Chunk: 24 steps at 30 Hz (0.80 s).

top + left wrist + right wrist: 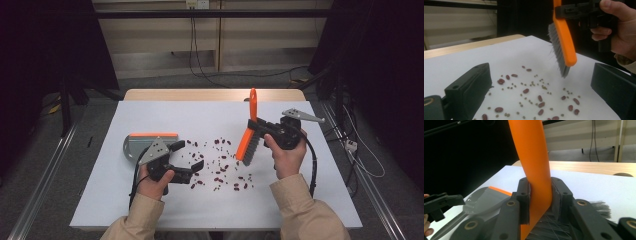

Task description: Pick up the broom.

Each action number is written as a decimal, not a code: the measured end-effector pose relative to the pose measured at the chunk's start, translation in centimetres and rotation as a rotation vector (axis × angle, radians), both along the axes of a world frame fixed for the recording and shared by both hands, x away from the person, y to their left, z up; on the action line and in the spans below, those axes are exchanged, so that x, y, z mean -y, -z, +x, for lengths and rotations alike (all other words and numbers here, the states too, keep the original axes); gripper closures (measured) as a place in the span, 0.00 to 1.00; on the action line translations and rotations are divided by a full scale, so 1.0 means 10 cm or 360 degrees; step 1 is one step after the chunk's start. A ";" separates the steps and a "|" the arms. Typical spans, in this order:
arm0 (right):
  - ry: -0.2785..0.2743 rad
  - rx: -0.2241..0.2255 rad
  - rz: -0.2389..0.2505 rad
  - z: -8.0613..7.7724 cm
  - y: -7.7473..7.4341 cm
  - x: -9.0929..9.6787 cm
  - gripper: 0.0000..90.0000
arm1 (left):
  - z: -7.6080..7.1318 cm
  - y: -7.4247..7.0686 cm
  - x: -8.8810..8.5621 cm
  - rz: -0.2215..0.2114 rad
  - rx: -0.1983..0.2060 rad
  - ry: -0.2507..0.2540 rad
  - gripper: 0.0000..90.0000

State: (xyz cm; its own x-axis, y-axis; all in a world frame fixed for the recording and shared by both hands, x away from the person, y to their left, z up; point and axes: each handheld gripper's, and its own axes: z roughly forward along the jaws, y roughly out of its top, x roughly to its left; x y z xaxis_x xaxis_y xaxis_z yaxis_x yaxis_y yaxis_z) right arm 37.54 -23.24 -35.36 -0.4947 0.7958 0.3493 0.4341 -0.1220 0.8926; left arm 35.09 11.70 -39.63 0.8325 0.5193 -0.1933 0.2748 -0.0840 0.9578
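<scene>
Your right tool (pixel 258 126) grips the brush (pixel 248 135), held tilted above the beans (pixel 220 167) scattered on the worktop (pixel 150 210). Your left tool (pixel 189 157) gapes empty beside the dustpan (pixel 134 144).

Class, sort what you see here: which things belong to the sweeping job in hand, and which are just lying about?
Part of the job:
- brush, clamped in the right gripper
- beans scattered on the table
- dustpan beside the open left gripper

Just lying about:
- cables on the floor behind the table
- wall socket
</scene>
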 end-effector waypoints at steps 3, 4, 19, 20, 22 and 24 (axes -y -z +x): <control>-0.0034 0.0004 -0.0002 0.02 -0.01 -0.10 0.79 | 0.02 0.01 0.06 -0.0007 -0.0013 0.0032 0.03; -0.0042 0.0006 -0.0008 0.02 -0.01 -0.14 0.79 | 0.03 0.01 0.07 0.0001 -0.0008 0.0043 0.04; -0.0143 0.0006 -0.0052 0.06 0.04 -0.52 0.79 | -0.01 -0.01 0.33 0.0088 -0.0057 0.0138 0.19; -0.0156 0.0007 -0.0056 0.06 0.04 -0.56 0.79 | -0.01 0.00 0.35 0.0088 -0.0068 0.0126 0.23; -0.0166 0.0013 -0.0061 0.06 0.03 -0.61 0.79 | 0.00 0.01 0.37 0.0096 -0.0084 0.0127 0.30; -0.0170 0.0014 -0.0067 0.06 0.03 -0.63 0.79 | 0.00 0.02 0.39 0.0116 -0.0100 0.0126 0.32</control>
